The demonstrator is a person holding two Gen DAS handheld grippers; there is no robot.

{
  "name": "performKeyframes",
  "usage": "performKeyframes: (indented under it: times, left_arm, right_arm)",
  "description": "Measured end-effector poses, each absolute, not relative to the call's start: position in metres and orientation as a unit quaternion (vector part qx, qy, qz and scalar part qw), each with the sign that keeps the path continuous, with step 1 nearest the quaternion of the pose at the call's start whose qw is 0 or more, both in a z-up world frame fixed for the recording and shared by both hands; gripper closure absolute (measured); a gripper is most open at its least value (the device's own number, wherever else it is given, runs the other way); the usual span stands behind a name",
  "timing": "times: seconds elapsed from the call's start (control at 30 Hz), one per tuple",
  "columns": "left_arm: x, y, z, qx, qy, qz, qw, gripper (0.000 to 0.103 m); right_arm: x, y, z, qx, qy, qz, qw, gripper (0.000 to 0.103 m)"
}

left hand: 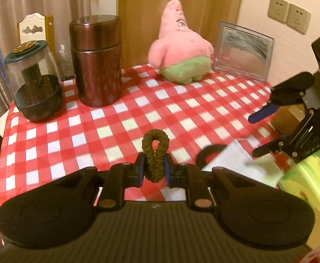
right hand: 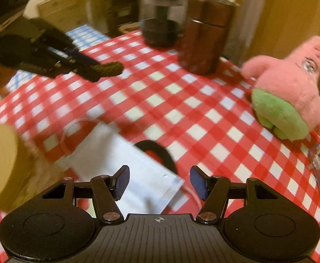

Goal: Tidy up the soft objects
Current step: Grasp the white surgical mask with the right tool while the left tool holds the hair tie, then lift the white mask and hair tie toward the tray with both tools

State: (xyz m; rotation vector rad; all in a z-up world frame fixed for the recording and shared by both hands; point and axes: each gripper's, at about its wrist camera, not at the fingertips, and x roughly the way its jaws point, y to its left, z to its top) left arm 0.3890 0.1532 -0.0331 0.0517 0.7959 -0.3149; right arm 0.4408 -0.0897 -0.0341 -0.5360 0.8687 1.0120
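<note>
Right now my left gripper [left hand: 153, 169] is clamped on the olive hair tie [left hand: 155, 154], squeezing it into a narrow loop held above the checked tablecloth [left hand: 120, 118]. Its long axis runs along the fingers, rounded end pointing away from me toward the pink plush [left hand: 180, 43] at the far edge. My right gripper [right hand: 160, 183] has its pads [right hand: 122, 182] spread apart with nothing between them, hovering over a white cloth [right hand: 124, 164] and a black ring [right hand: 160, 153]. Behind stand a brown canister [left hand: 96, 61] and a glass jar [left hand: 33, 81].
</note>
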Motion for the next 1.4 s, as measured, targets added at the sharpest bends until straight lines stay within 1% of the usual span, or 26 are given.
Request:
performKeyframes:
  times: [0.27, 0.6, 0.8, 0.93, 0.97, 1.0, 1.03, 1.1, 1.13, 1.27, 1.3, 1.4]
  left_arm:
    - [0.363, 0.159, -0.040, 0.043, 0.404, -0.164, 0.899, 0.087]
    - [0.366, 0.165, -0.059, 0.041, 0.414, -0.166, 0.894, 0.087]
    - [0.369, 0.163, -0.067, 0.040, 0.416, -0.172, 0.892, 0.087]
    - [0.369, 0.161, -0.071, 0.040, 0.418, -0.176, 0.891, 0.087]
    - [0.369, 0.162, -0.071, 0.039, 0.419, -0.176, 0.890, 0.087]
    - [0.368, 0.162, -0.072, 0.038, 0.420, -0.176, 0.890, 0.087]
    - [0.368, 0.163, -0.072, 0.038, 0.420, -0.175, 0.890, 0.087]
    - [0.366, 0.164, -0.071, 0.037, 0.420, -0.174, 0.890, 0.087]
    - [0.366, 0.164, -0.071, 0.036, 0.420, -0.172, 0.890, 0.087]
    - [0.364, 0.168, -0.067, 0.029, 0.420, -0.167, 0.891, 0.087]
    - [0.363, 0.168, -0.066, 0.029, 0.420, -0.166, 0.892, 0.087]
    - [0.361, 0.169, -0.061, 0.030, 0.418, -0.164, 0.893, 0.087]
  right_arm:
    - [0.424, -0.079, -0.048, -0.318, 0.388, 0.511, 0.698, 0.041]
    - [0.426, -0.050, -0.083, -0.399, 0.366, 0.542, 0.642, 0.041]
    - [0.434, -0.038, -0.099, -0.424, 0.368, 0.542, 0.626, 0.041]
    - [0.435, -0.035, -0.102, -0.419, 0.372, 0.543, 0.625, 0.041]
    - [0.435, -0.035, -0.101, -0.417, 0.373, 0.543, 0.626, 0.044]
    - [0.435, -0.036, -0.100, -0.416, 0.373, 0.543, 0.627, 0.060]
    - [0.435, -0.037, -0.098, -0.416, 0.372, 0.541, 0.629, 0.068]
    - [0.435, -0.039, -0.095, -0.416, 0.373, 0.539, 0.631, 0.074]
    - [0.435, -0.039, -0.094, -0.417, 0.375, 0.536, 0.631, 0.082]
    - [0.433, -0.043, -0.091, -0.414, 0.377, 0.532, 0.636, 0.096]
    - [0.432, -0.044, -0.090, -0.412, 0.376, 0.531, 0.638, 0.102]
    - [0.429, -0.045, -0.087, -0.411, 0.371, 0.526, 0.645, 0.103]
